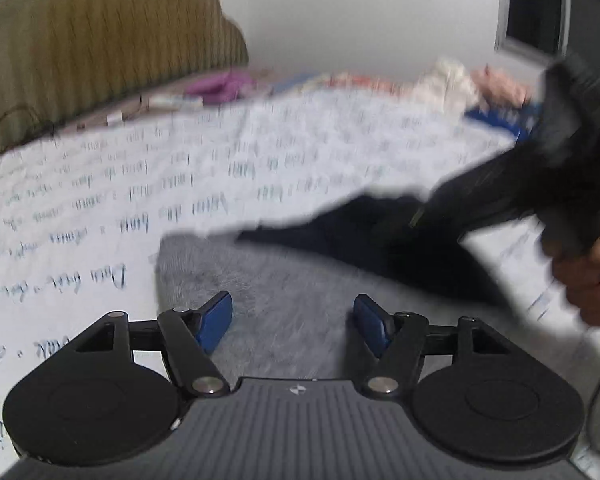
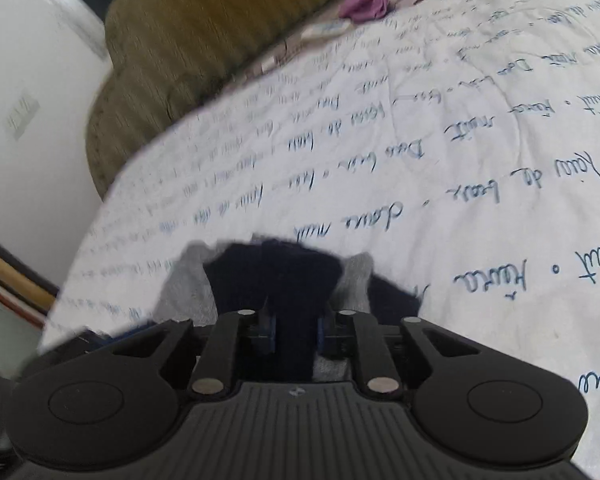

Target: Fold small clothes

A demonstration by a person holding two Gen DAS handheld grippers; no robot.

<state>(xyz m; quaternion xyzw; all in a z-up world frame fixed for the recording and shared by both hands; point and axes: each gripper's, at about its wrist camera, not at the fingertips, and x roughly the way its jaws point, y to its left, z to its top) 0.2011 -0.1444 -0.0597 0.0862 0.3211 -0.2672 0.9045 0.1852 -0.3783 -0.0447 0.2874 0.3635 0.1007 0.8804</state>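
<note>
The right claw is clamped on a dark cloth. A strip of it runs up between the blue pads, and they press on it from both sides. The left claw has its fingers wide apart, with nothing between them. It hangs over a grey cloth that lies flat on the white quilt with blue writing.

Seen from the left claw, the dark cloth is lifted up at the right side of the grey cloth. One end hangs from the right claw and the low end trails down near the grey cloth's far edge. A hand shows just under the raised part. In the right view some grey shows on both sides of the dark strip. Whether that is one piece with the dark cloth, I cannot tell.

The step looks like carrying the dark edge over to make a fold. To do it well, the right claw should keep its tight hold and move slow, so the cloth does not slip. The left claw could come down on the grey cloth and pin it, so nothing drags along. The fold should land flat and even.
</note>
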